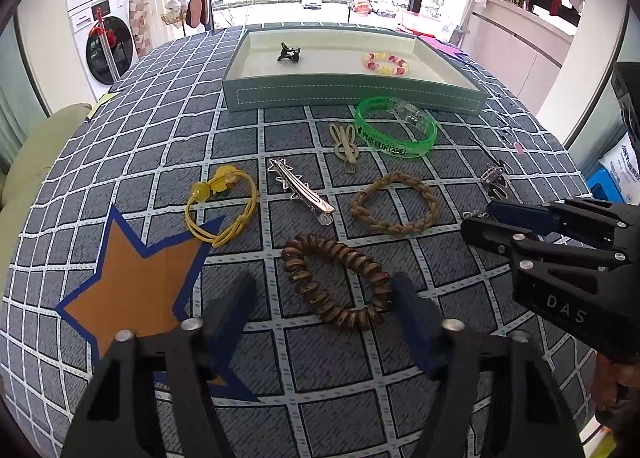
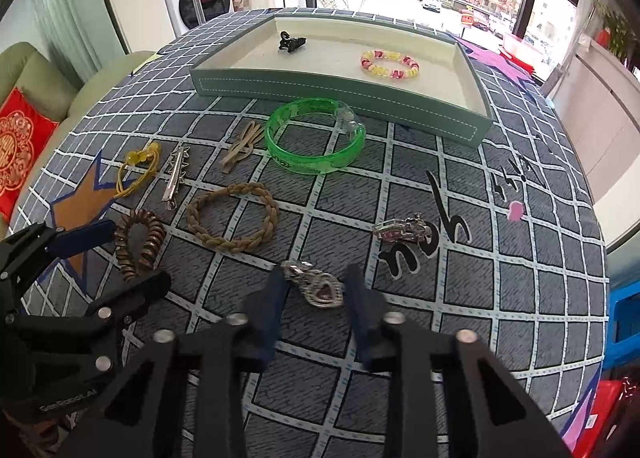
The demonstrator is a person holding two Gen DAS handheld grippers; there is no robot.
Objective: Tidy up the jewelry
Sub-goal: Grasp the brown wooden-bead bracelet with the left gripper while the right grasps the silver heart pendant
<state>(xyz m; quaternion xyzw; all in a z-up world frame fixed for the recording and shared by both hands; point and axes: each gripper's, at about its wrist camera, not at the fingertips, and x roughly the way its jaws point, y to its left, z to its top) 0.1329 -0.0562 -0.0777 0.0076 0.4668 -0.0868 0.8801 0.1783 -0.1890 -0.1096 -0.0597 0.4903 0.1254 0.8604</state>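
Observation:
My left gripper [image 1: 326, 286] stands open low over the checked cloth, and a brown spiral hair tie [image 1: 336, 282] lies between its fingertips, close to the right pad and apart from the left one. My right gripper [image 2: 316, 278] is open but narrow, with a silver heart hair clip [image 2: 320, 286] lying between its blue pads, which are nearly on it. A grey-green tray [image 1: 352, 96] at the far side holds a black claw clip [image 1: 289, 52] and a pink-and-yellow bead bracelet [image 1: 385, 63].
On the cloth in front of the tray lie a green bangle [image 1: 394, 132], a beige clip [image 1: 346, 142], a silver star clip [image 1: 300, 188], a yellow hair tie [image 1: 222, 204], a braided tie [image 1: 396, 204] and a second silver clip [image 2: 404, 228].

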